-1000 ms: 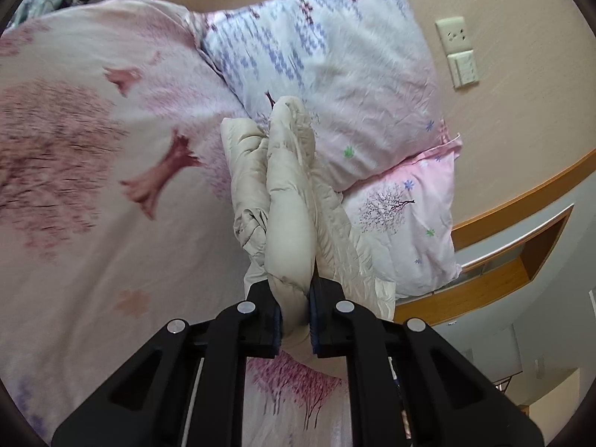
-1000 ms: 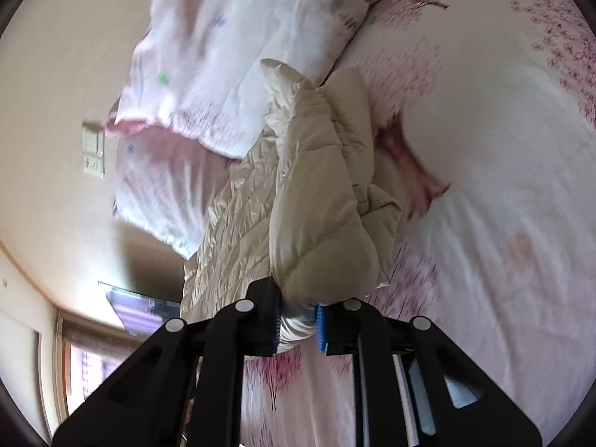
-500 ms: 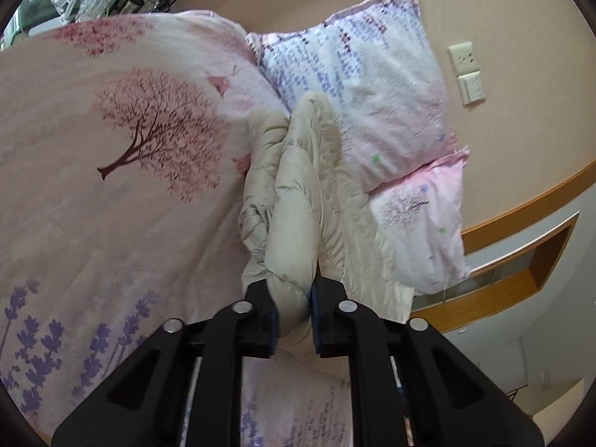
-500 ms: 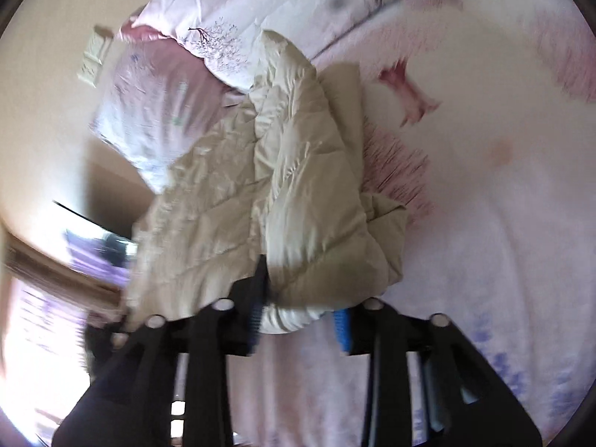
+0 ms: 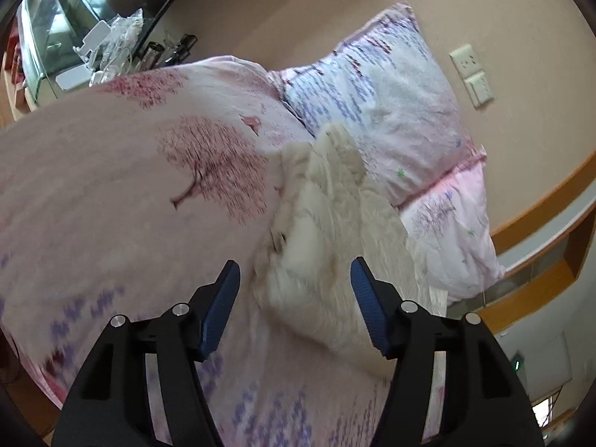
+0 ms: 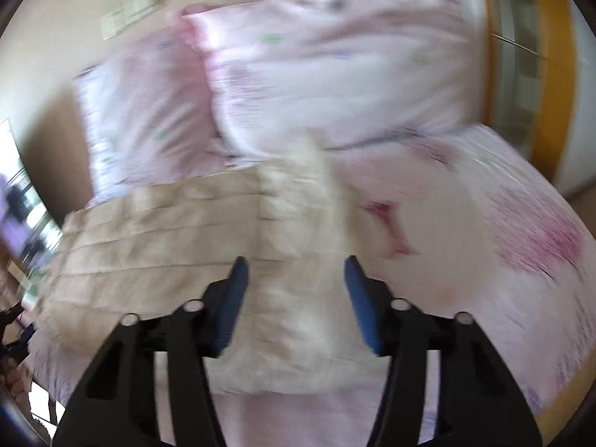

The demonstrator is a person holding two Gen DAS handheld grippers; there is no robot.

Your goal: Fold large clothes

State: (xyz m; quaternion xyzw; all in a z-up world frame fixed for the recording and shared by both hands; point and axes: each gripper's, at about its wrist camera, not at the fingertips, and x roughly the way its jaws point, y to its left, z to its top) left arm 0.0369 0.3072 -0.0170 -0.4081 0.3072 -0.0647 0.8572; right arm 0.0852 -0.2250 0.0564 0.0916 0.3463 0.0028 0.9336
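Note:
A cream quilted jacket (image 5: 320,238) lies bunched on the pink flowered bed cover (image 5: 111,205), below the pillows. My left gripper (image 5: 294,290) is open, its blue pads on either side of the jacket's near end, holding nothing. In the right wrist view the jacket (image 6: 167,246) lies spread and folded on the bed. My right gripper (image 6: 294,287) is open just above it, empty. That view is blurred by motion.
Two flowered pillows (image 5: 391,111) lean against the beige wall at the head of the bed; they also show in the right wrist view (image 6: 335,67). A wall switch (image 5: 473,74) is to the right. A cluttered glass stand (image 5: 93,48) stands at the far left.
Both grippers have opened and let go of the jacket, which has dropped onto the bed. Both have pulled back, and the right one has swung sideways.

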